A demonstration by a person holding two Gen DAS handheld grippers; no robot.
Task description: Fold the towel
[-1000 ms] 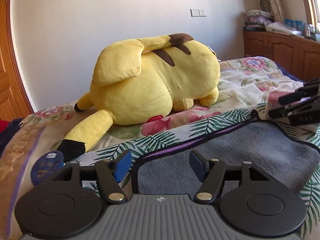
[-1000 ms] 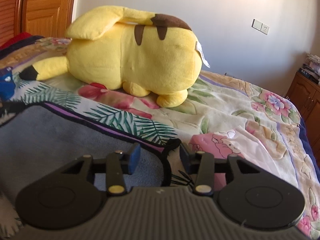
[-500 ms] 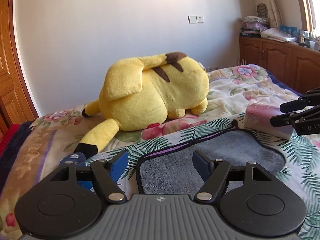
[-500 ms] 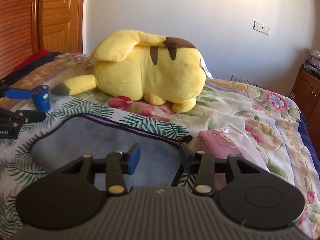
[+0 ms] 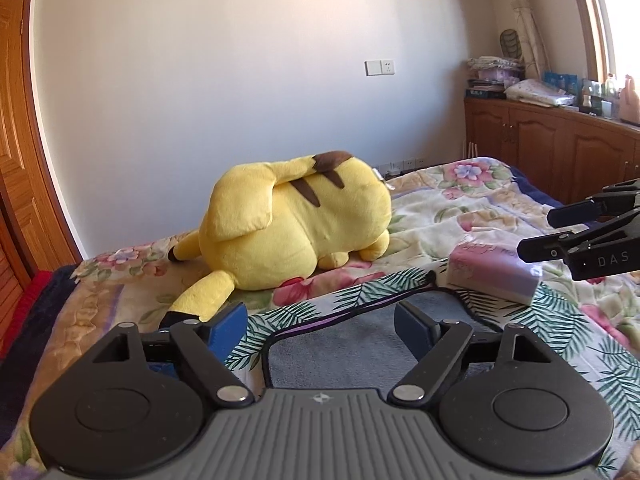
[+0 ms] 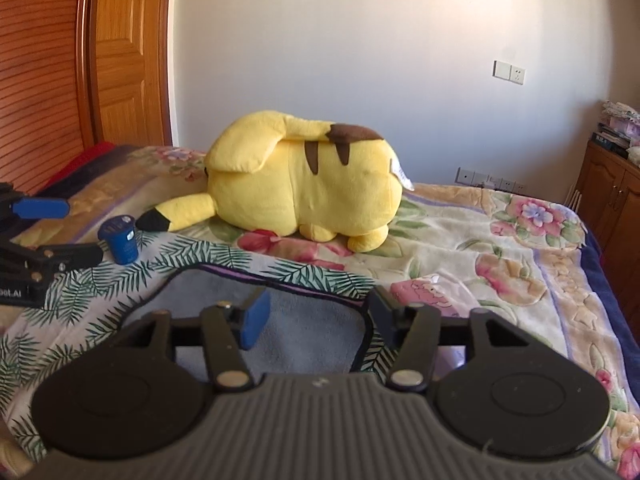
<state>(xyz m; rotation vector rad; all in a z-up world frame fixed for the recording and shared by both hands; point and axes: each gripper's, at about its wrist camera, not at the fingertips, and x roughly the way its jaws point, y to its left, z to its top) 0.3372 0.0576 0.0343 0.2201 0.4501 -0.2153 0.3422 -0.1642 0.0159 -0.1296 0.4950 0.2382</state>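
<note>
The grey towel with a dark border lies flat on a palm-leaf cloth on the bed; it also shows in the right wrist view. My left gripper is open and empty, raised above the towel's far left corner. My right gripper is open and empty above the towel's far right corner. The right gripper shows in the left wrist view, and the left gripper shows in the right wrist view.
A big yellow plush lies on the floral bedspread behind the towel. A blue canister stands by the towel's left corner, a pink packet by the right. Wooden cabinets stand right, a door left.
Both grippers have lifted and pulled back from the towel's far corners, so the towel and plush look smaller and farther. The right gripper's jaws have opened wider. The towel stays flat.
</note>
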